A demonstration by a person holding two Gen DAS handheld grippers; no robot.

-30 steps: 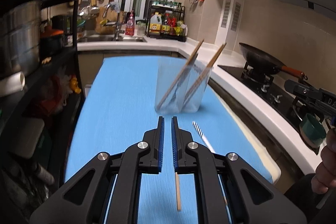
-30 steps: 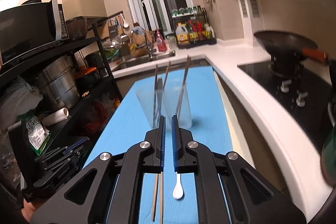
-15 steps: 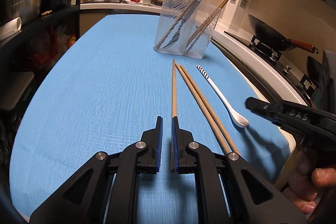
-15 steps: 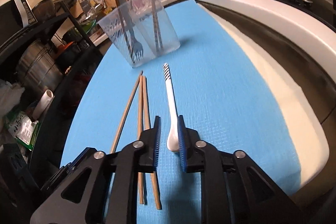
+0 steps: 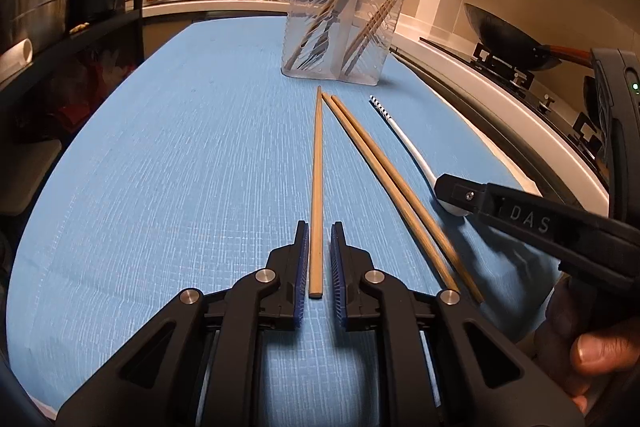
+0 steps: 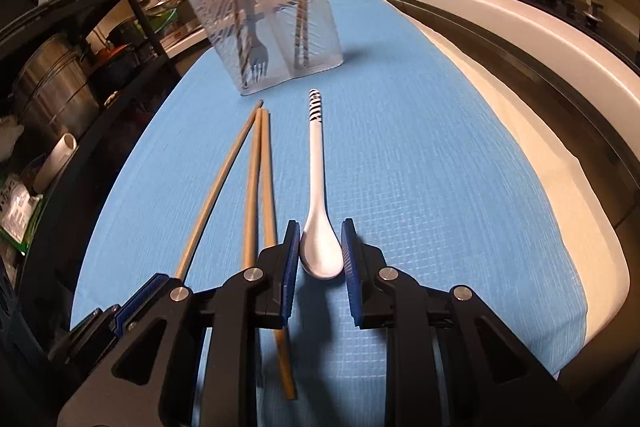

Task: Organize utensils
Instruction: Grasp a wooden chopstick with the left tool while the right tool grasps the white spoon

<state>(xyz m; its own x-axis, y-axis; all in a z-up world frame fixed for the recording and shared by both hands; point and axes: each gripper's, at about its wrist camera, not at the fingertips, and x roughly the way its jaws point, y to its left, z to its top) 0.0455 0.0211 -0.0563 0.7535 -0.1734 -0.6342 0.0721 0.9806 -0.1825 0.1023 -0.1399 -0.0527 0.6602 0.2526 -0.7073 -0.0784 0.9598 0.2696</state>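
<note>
Both grippers sit low on the blue mat (image 5: 180, 147) that covers the bench, each set around a separate utensil.

The left gripper (image 5: 319, 251) has its jaws at a narrow gap and opening slightly. The near end of a single chopstick (image 5: 317, 187) lies between them, with a sliver of mat showing on either side, so the pads do not appear to press on it yet. The chopstick's far tip points toward the clear holder (image 5: 340, 27). A pair of chopsticks (image 5: 384, 171) lies just to its right, close enough at the near end to get caught.

The right gripper (image 6: 320, 247) straddles the bowl of the white spoon (image 6: 318, 187). Its jaws are a little wider apart and sit right against the bowl's sides. Whether they actually pinch it I cannot tell.

To do this pickup well:
- Close each gripper squarely on its own utensil before lifting.
- On the left, grip only the lone chopstick and leave the pair alone.
- On the right, the rounded bowl will probably squirt out of flat pads, so a grip nearer the neck looks safer.
- Lift slowly and watch the long free end for sagging or swinging.

The holder stands well ahead at the far end of the mat, already with chopsticks and a fork (image 6: 256, 55) standing in it. Each utensil will need tipping upright to drop in
</note>
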